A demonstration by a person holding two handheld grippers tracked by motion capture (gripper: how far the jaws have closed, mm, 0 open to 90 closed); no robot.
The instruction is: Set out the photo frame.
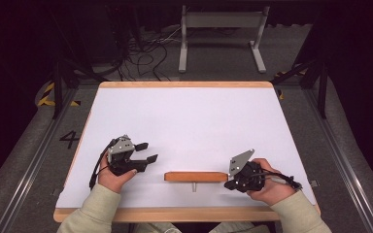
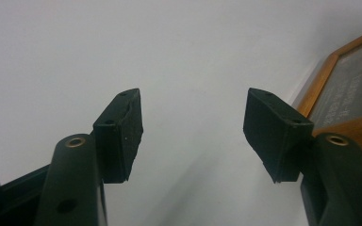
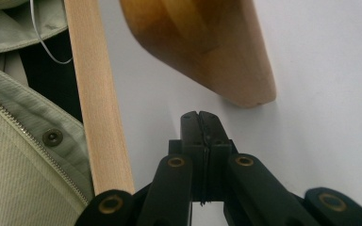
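Left gripper (image 1: 146, 152) holds its jaws spread over bare table (image 1: 189, 116); right gripper (image 3: 201, 117) has jaws pressed together, empty; wooden block (image 3: 207, 42) lies just beyond its tips, apart.

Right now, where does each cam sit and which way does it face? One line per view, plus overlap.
High view: fixed above the person's side, looking forward and down on the white table; both forearms, left gripper and right gripper show.
Left gripper view: rides the left gripper, looking along its spread fingers over bare tabletop to the table's wooden edge.
Right gripper view: rides the right gripper, fingers closed, facing the wooden block; jacket at left.
Shared: high and right gripper views both show the block.
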